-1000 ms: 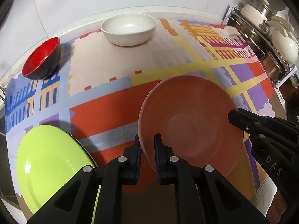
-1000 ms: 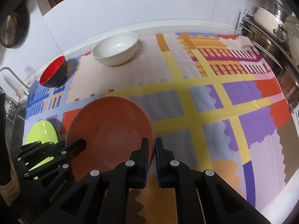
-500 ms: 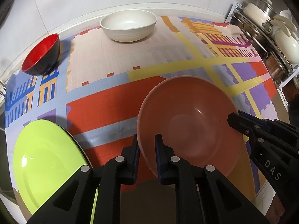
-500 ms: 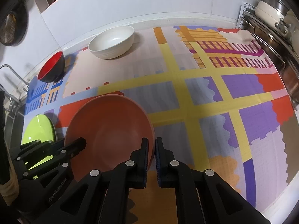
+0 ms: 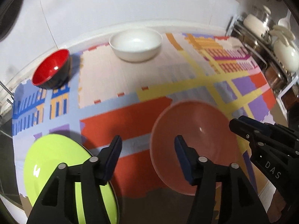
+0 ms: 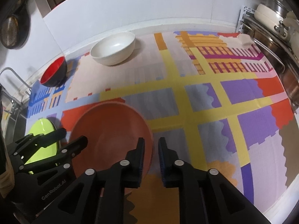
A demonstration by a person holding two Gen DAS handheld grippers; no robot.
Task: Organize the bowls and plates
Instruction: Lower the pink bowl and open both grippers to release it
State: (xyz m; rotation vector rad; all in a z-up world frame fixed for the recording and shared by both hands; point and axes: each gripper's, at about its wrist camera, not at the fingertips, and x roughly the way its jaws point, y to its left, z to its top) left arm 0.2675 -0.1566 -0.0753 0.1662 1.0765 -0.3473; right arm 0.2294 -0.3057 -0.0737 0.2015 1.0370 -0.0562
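Note:
A terracotta plate [image 5: 198, 141] [image 6: 110, 130] lies on the patterned mat [image 5: 130, 74] near its front edge. My left gripper [image 5: 148, 147] [image 6: 72, 136] hangs over the plate's left rim; its jaws are opening wide and the pads are off the rim. My right gripper [image 6: 151, 147] [image 5: 241, 125] straddles the plate's right rim. Its jaws are opening too, with a small gap on each side of the rim. A lime green plate [image 5: 56, 168] [image 6: 43, 136] lies at the front left. At the back stand a red and black bowl [image 5: 50, 69] [image 6: 53, 72] and a white bowl [image 5: 135, 44] [image 6: 113, 48].
A metal rack [image 5: 261, 43] [image 6: 271, 29] with pots and lids lines the right side of the counter. A white wall [image 6: 130, 9] closes the back. A metal rail [image 6: 16, 78] shows at the far left. The mat's right half [image 6: 233, 93] carries nothing.
My left jaws have sprung wide open off the terracotta plate's rim, and that gripper has lifted a little. My right jaws have parted slightly around the opposite rim.

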